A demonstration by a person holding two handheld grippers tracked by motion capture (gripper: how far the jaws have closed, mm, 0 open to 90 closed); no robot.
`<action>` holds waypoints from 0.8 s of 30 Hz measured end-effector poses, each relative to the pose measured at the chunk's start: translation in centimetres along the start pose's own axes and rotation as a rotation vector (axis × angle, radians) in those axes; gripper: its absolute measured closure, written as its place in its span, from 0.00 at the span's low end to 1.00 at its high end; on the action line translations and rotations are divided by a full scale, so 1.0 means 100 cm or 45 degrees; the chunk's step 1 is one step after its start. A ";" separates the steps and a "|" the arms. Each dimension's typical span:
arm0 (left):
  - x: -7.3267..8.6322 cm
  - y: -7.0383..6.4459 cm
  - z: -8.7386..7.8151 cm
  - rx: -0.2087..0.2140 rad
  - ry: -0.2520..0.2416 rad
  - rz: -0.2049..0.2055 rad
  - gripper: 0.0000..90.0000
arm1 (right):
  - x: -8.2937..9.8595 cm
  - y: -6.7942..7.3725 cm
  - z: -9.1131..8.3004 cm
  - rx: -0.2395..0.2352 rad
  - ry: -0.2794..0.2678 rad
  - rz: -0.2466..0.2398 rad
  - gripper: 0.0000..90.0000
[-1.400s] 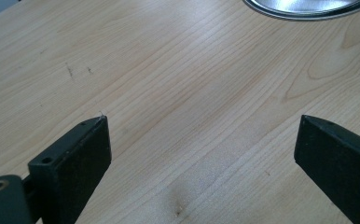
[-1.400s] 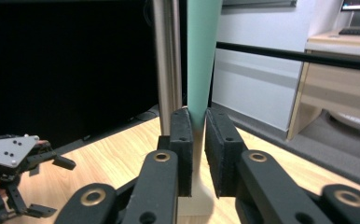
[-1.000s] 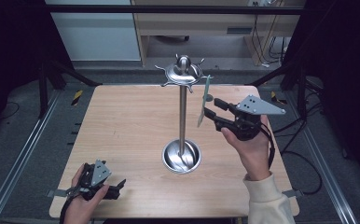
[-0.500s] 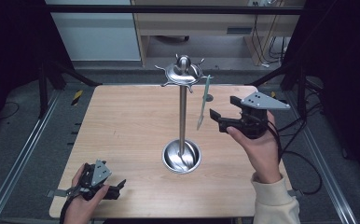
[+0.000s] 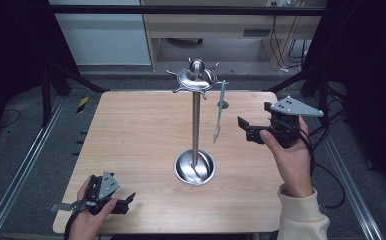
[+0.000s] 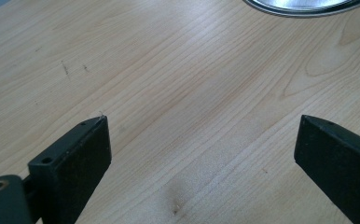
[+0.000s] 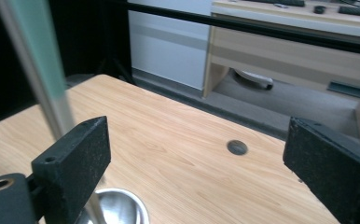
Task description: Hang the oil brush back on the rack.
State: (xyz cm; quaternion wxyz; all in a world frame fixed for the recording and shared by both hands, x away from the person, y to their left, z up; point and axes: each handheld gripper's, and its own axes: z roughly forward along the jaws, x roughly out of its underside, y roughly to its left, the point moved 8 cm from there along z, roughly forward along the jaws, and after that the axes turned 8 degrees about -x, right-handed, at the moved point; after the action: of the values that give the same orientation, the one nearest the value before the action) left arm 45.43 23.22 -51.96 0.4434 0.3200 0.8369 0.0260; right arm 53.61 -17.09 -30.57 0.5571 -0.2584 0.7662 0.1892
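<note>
My right tongs (image 5: 245,129) have let go and backed away to the right, jaws wide and empty. The green utensil (image 5: 219,111) now hangs from the stand (image 5: 196,120). My left tongs (image 5: 123,202) stay open, resting on the counter (image 5: 141,130).

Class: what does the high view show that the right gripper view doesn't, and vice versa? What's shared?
High view adds: the steel stand's hooked crown and the left gripper by the table's near edge. Right gripper view adds: the right gripper close up, jaws wide apart, empty. Both share: the light wooden table, its round dark hole, the stand's steel base dish.
</note>
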 end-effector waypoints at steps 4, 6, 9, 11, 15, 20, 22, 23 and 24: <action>0.000 0.000 0.000 0.000 -0.002 -0.001 0.04 | 0.007 -0.012 -0.001 0.018 0.017 0.018 0.07; 0.000 0.000 0.000 -0.001 -0.001 0.001 0.04 | 0.012 -0.018 -0.001 0.037 0.029 0.032 0.07; 0.000 0.000 0.000 0.000 -0.002 0.001 0.04 | 0.022 -0.028 0.001 0.060 0.056 0.045 0.07; 0.000 0.000 0.000 0.000 -0.002 -0.001 0.04 | 0.031 -0.036 0.005 0.072 0.074 0.060 0.08; 0.000 0.000 0.000 0.000 -0.001 -0.001 0.04 | 0.041 -0.042 0.011 0.087 0.115 0.058 0.09; 0.000 0.000 0.000 0.000 -0.001 0.000 0.04 | 0.060 -0.048 0.021 0.091 0.187 0.044 0.11; 0.000 0.000 0.000 0.001 -0.002 0.000 0.04 | 0.067 -0.050 0.025 0.094 0.209 0.045 0.11; 0.000 0.000 0.000 0.001 -0.001 0.000 0.04 | 0.070 -0.051 0.027 0.089 0.220 0.052 0.10; 0.000 0.000 0.000 0.001 0.000 0.001 0.04 | 0.075 -0.052 0.030 0.086 0.228 0.062 0.10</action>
State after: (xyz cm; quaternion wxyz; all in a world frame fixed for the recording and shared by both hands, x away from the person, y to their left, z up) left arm 45.42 23.18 -51.97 0.4432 0.3206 0.8367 0.0260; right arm 57.21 -20.91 -38.62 0.4899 -0.2367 0.8250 0.1529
